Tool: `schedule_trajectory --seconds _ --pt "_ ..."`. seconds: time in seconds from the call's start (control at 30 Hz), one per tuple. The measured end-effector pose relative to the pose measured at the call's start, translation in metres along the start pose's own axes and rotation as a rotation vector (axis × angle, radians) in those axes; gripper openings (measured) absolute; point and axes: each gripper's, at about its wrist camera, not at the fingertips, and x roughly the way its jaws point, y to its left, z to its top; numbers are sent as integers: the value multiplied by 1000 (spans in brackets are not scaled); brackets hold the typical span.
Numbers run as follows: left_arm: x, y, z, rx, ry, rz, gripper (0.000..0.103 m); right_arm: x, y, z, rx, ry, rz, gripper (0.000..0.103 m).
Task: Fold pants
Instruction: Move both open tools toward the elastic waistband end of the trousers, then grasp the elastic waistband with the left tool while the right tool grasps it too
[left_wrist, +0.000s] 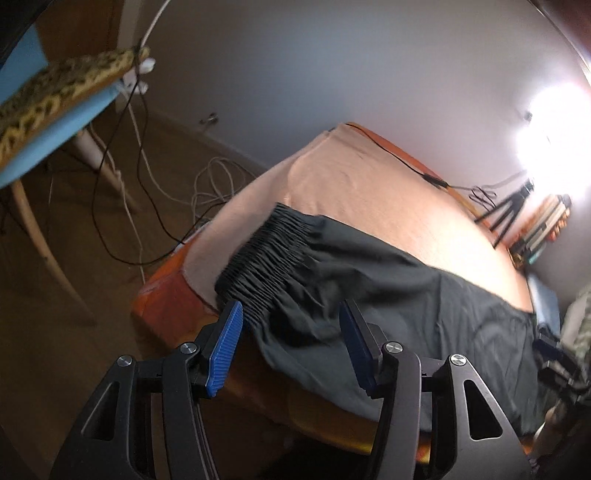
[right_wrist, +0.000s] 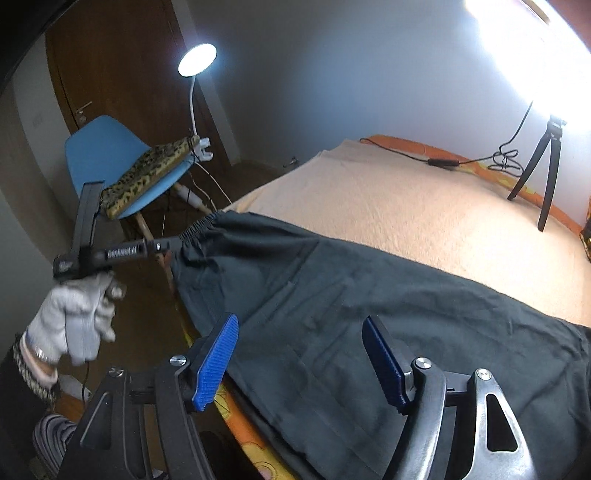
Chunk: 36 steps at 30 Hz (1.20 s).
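Pants (right_wrist: 332, 295) lie long across the bed (right_wrist: 406, 206), waistband (left_wrist: 266, 254) nearest the left gripper (left_wrist: 291, 347). Both it and the right gripper (right_wrist: 299, 362) gape wide, holding nothing.

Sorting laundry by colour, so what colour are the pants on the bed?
Dark charcoal, nearly black pants, seen best in the right wrist view.

Blue chair (right_wrist: 99, 147) bearing a patterned cushion (right_wrist: 147, 173), lit lamp (right_wrist: 197, 59), black tripod (right_wrist: 546, 170) on bed (right_wrist: 406, 206)
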Motion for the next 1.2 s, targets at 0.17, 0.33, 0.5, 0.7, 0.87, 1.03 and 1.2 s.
schedule_trajectory --seconds 0.17,0.33,0.5,0.7,0.87,1.03,1.2 --pt "16 7 1 -34 14 2 54 11 -6 -1 19 28 36 72" --pt "21 13 5 -37 -9 43 54 21 0 0 9 46 47 72" --pt "16 17 1 -25 -32 52 54 37 9 19 -47 79 62 72" --pt "21 10 -6 56 -49 69 54 66 22 91 -127 40 141 72" --pt "21 10 -9 67 -106 62 54 137 44 132 -180 119 215 68" --pt "22 15 -19 73 -148 54 54 207 75 143 -277 196 221 67" --pt "24 14 -24 112 -172 67 54 246 92 136 -363 273 208 56"
